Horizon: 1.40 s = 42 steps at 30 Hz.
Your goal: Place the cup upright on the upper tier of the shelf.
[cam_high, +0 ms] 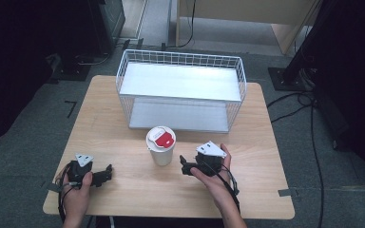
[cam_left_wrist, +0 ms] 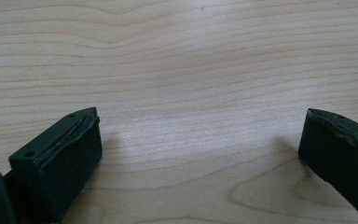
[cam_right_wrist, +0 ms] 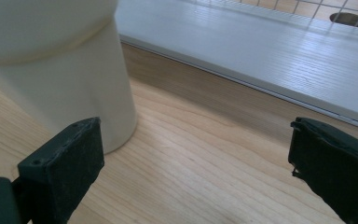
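Wooden table (cam_high: pixel 123 190) fills the frame below me. My right gripper (cam_right_wrist: pixel 196 158) is spread wide with nothing held, the cup (cam_high: pixel 160 145) at centre just beyond its left jaw. My left gripper (cam_left_wrist: pixel 200 149), lower left, gapes too. Judging: approach; next, centre the cup. Shelf rack (cam_high: pixel 180 90) above.

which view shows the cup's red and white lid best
The high view: it looks down on the cup near the table's middle, so the whole round lid with its red patch is plain. The right gripper view sits low beside the cup and catches its white side wall and base, not the lid top. The left gripper view faces bare table.
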{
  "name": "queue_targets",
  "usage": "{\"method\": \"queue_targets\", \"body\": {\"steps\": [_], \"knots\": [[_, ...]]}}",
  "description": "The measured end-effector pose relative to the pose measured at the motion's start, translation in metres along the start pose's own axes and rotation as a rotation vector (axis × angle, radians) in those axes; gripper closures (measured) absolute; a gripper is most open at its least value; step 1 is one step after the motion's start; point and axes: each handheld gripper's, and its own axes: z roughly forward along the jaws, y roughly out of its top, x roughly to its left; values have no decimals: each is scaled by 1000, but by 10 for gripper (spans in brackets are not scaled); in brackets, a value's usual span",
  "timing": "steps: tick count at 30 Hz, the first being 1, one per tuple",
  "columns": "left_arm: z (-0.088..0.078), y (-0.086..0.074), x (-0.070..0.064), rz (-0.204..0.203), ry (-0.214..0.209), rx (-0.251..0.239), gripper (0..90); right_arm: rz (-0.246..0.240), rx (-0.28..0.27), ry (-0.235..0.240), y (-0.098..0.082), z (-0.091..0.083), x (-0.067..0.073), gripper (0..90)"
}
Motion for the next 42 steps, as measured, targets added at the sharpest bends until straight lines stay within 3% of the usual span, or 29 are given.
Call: {"method": "queue_targets", "body": {"steps": [9,17,28,38,42], "knots": [[0,0,0,0,0,0,0,-7,-19,44,5,9,17,31],[0,0,0,0,0,1,0,-48,-29,100,9,17,36,31],[0,0,0,0,0,1,0,-58,-46,140,16,27,52,38],[0,0,0,1,0,1,0,-26,-90,147,18,39,65,55],[0,0,0,1,0,1,0,-1,-121,125,19,45,70,55]]}}
